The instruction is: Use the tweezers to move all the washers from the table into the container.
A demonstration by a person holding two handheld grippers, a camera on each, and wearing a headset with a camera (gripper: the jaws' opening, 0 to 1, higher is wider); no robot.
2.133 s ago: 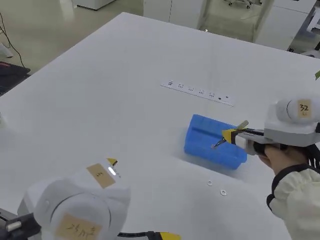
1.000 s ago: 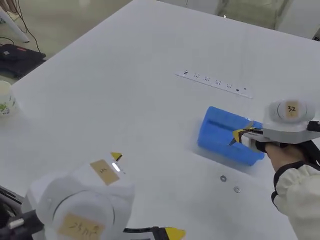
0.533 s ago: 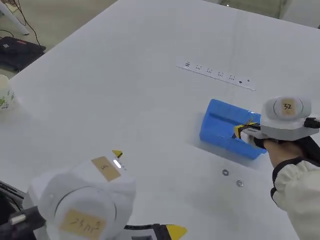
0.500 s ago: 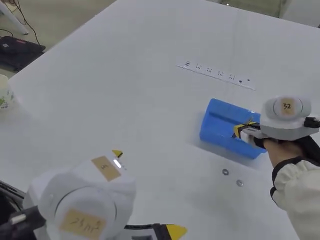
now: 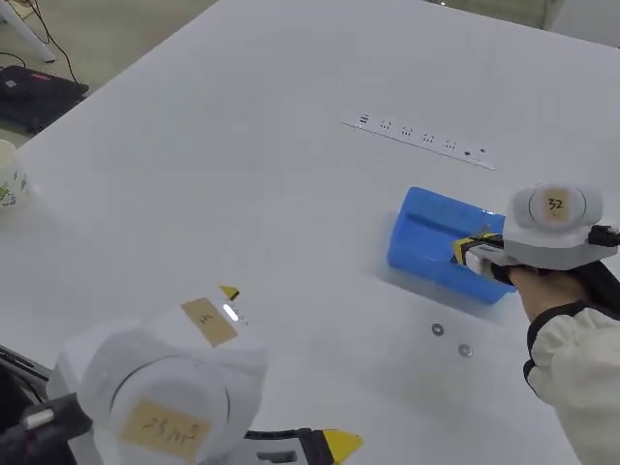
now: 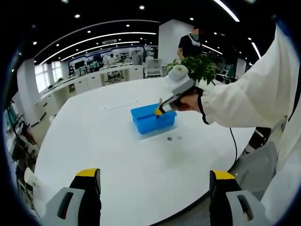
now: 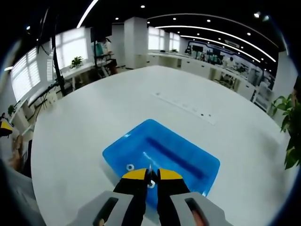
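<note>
My right tongs (image 7: 149, 175) have their jaws pressed together, clamped on the tweezers (image 7: 150, 168), whose thin tip pokes out between the yellow pads. The tip hangs over the near part of the blue container (image 7: 164, 150). One washer (image 7: 130, 167) lies on the container's floor just left of the tip. A second small ring sits right below the tip, and I cannot tell whether it is pinched or lying loose.

In the head view my right tongs (image 5: 463, 250) reach over the container (image 5: 426, 237) from its right side, with my hand (image 5: 542, 291) behind them. Two washers (image 5: 437, 330) lie on the table (image 5: 242, 145) just in front of the container, close to each other but apart.

My left tongs (image 6: 154, 188) are held low at the near edge, well away from the container, with their jaws spread wide and nothing between them.

The table is broad, white and bare for the most part. A power strip (image 5: 418, 140) lies flat beyond the container, and a paper cup (image 5: 8, 179) stands at the far left edge. The room around it is a large hall with curved strips of ceiling light, windows, other white benches and a leafy plant (image 6: 202, 68) behind my right arm.
</note>
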